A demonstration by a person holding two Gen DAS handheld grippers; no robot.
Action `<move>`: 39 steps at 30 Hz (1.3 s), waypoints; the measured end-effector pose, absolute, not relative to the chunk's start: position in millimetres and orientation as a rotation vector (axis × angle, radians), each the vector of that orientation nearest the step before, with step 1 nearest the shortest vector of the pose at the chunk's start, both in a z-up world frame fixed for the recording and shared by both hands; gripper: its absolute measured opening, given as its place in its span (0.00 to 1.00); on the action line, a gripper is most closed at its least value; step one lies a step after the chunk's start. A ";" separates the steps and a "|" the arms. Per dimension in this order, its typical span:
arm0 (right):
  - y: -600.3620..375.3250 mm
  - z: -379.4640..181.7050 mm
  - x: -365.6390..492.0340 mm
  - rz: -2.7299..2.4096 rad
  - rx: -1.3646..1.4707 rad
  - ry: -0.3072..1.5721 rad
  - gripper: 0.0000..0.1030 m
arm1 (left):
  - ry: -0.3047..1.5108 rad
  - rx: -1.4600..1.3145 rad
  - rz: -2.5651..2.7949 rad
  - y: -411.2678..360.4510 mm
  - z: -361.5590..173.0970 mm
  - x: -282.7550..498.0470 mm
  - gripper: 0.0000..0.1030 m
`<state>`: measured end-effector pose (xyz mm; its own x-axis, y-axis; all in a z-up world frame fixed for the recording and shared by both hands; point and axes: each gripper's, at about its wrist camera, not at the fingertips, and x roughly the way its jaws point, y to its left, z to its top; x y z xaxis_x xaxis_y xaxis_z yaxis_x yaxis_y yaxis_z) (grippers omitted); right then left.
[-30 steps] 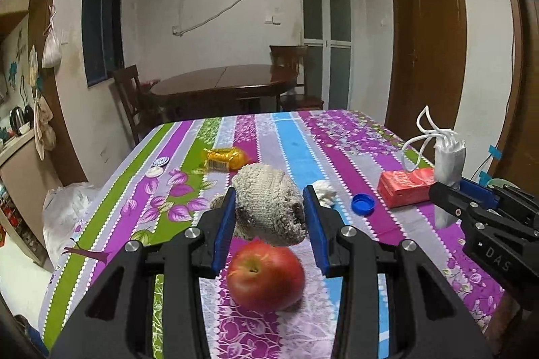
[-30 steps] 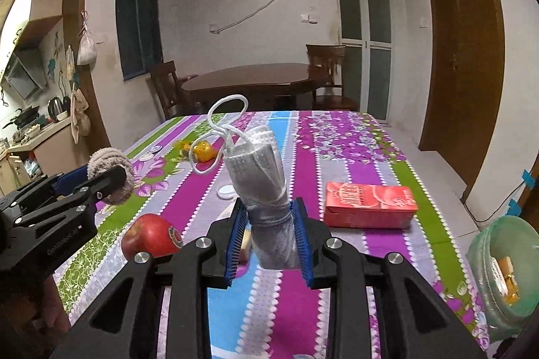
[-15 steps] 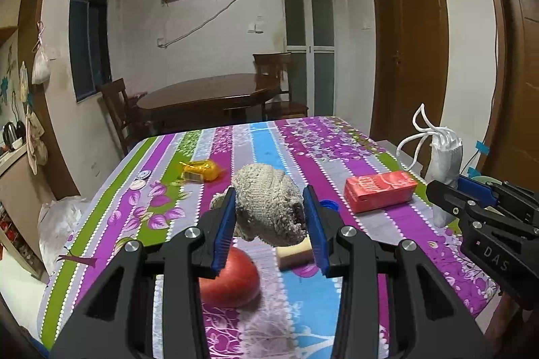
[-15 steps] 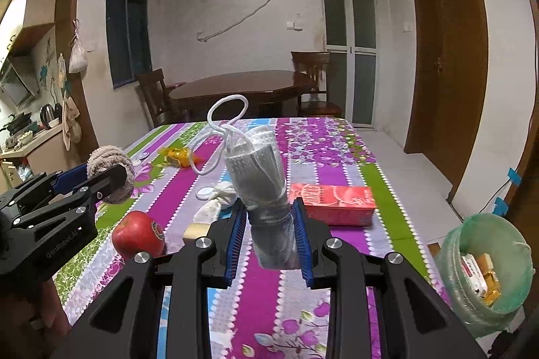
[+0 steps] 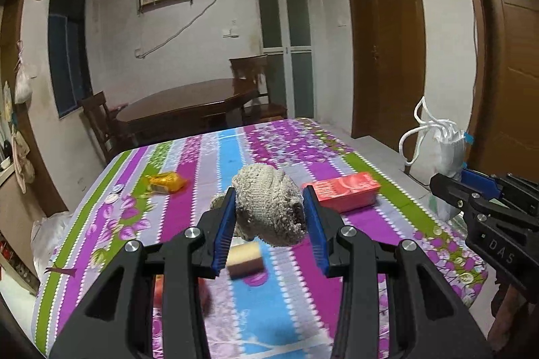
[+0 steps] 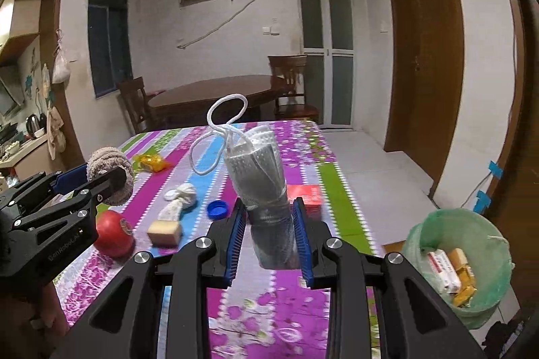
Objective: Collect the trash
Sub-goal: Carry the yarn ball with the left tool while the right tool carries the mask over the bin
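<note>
Left wrist view: we are holding a knitted wad [image 5: 267,207] in the left gripper [image 5: 269,217], both blue pads pressing its sides, lifted clear above the striped tablecloth [image 5: 232,157]. It is looking soft, light and squashy, so we are judging a mid-body pinch enough; loose yarn could snag. Below it a tan block [image 5: 245,259] and a yellow wrapper [image 5: 165,183] are lying on the cloth, with a red box [image 5: 342,194] near the right edge. Right wrist view: we are gripping a rolled face mask [image 6: 262,187] in the right gripper [image 6: 269,237], jaws narrowed onto its lower part, ear loops [image 6: 219,130] flopping free above. It is reading as light, limp and springy, best pinched across the roll, not by the loops. To the lower right a green-lined bin [image 6: 434,221] is standing on the floor beside the table, already holding wrappers; we are judging it the drop point. An apple [image 6: 113,232], a blue cap [image 6: 218,209] and a white twist of paper [image 6: 178,200] are waiting on the cloth.
</note>
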<state>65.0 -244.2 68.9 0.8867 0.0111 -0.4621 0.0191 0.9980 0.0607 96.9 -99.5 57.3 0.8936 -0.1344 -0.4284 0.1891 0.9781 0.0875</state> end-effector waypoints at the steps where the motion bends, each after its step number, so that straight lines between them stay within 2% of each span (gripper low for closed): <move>1: -251.5 68.8 63.1 -0.014 0.066 0.480 0.29 | 0.437 0.131 -0.181 -107.1 57.1 97.5 0.37; 19: -429.3 59.2 32.9 -0.248 0.133 0.532 0.29 | 0.471 0.103 -0.518 -255.2 43.0 125.3 0.37; 32: -555.2 18.2 35.5 -0.336 0.267 0.669 0.29 | 0.562 0.160 -0.709 -368.4 22.3 147.5 0.37; 39: -596.4 -29.4 56.3 -0.340 0.350 0.790 0.29 | 0.640 0.199 -0.749 -415.8 -8.5 161.4 0.37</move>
